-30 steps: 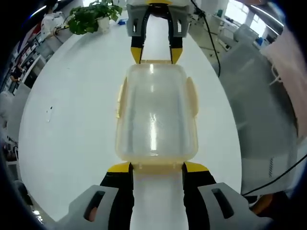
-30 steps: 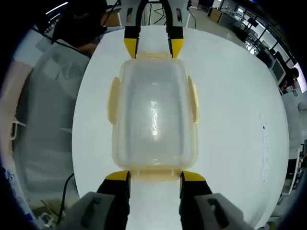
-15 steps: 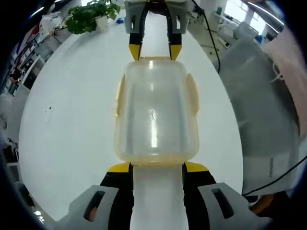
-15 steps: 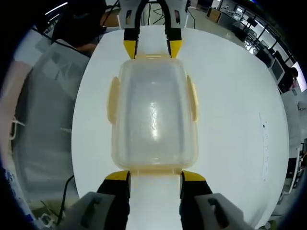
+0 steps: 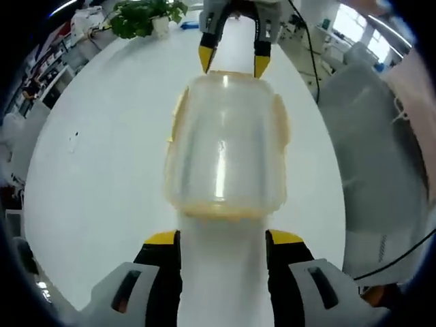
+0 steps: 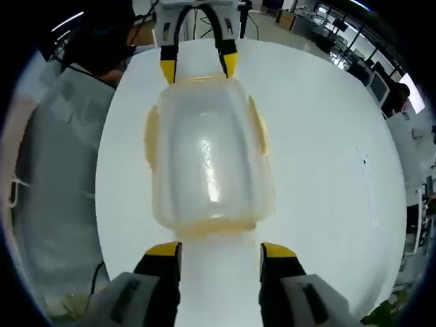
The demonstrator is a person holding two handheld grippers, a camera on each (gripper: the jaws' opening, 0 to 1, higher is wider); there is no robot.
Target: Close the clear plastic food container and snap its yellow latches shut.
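Observation:
The clear plastic container (image 5: 225, 146) stands on the white table (image 5: 102, 170) with its lid on. Pale yellow latch tabs (image 5: 281, 121) show on its long sides, and a yellow band (image 5: 221, 208) runs along its near end. My left gripper (image 5: 223, 238) is open, a little short of that end and not touching it. My right gripper (image 5: 231, 63) is open at the far end. From the other side the container (image 6: 204, 153) lies between my right gripper (image 6: 219, 250) and my left gripper (image 6: 198, 68), which straddles the far end latch.
A potted plant (image 5: 146, 17) stands at the table's far left edge. Grey chairs (image 5: 371, 143) and a black cable (image 5: 303, 48) lie past the right edge. A person in dark clothes (image 6: 102, 37) sits beyond the table, and desks (image 6: 371, 75) fill the room behind.
Both grippers have drawn back from the container's ends, so bare table shows between each pair of jaw tips and the container. The end latches now lie folded against the ends.

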